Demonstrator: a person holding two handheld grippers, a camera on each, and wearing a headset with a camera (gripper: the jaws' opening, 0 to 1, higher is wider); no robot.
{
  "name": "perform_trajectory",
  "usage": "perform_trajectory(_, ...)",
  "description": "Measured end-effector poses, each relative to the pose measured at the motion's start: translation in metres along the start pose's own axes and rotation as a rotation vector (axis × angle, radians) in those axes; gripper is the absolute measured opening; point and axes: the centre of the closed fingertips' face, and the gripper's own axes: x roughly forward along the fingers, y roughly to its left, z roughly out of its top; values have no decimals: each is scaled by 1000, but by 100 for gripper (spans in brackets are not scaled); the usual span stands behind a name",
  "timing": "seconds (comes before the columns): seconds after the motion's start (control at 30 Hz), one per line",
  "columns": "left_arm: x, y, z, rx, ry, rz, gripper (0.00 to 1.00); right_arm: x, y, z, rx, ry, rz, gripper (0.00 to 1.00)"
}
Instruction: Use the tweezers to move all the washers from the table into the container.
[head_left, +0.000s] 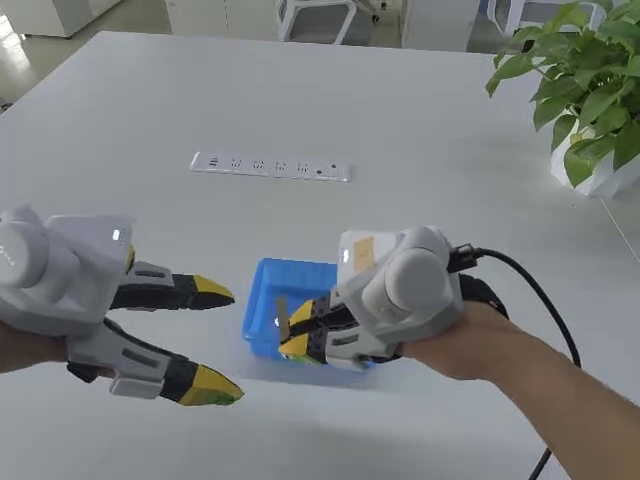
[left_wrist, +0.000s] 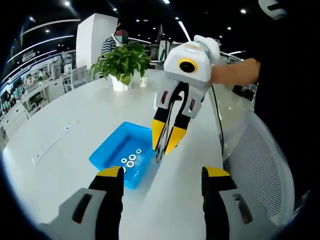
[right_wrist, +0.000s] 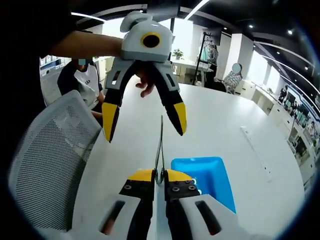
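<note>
My slim steel-grey metal tweezers (right_wrist: 160, 145) gleam; the small silvery metal washers (left_wrist: 131, 160) shine too. The shallow blue plastic container (left_wrist: 122, 142) looks smooth, slightly glossy. The white table (head_left: 330, 110) is smooth, faintly sheened.

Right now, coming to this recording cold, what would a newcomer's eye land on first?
The bright blue container on the white table stands out first, with several washers lying in it. At the container's edge, the right gripper has its jaws shut on thin tweezers, tips pointing down. Facing it, the left gripper hangs with its jaws wide open, holding nothing.
</note>
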Motion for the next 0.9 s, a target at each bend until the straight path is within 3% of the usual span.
perform_trajectory(0.43, -6, -1, 0, -51, -37, 36, 82, -20, -31, 7, -9, -19, -43, 7)
perform_trajectory(0.9, -3, 1, 1, -65, -55, 64, 95, -22, -58, -16, -9, -9, -71, 7)
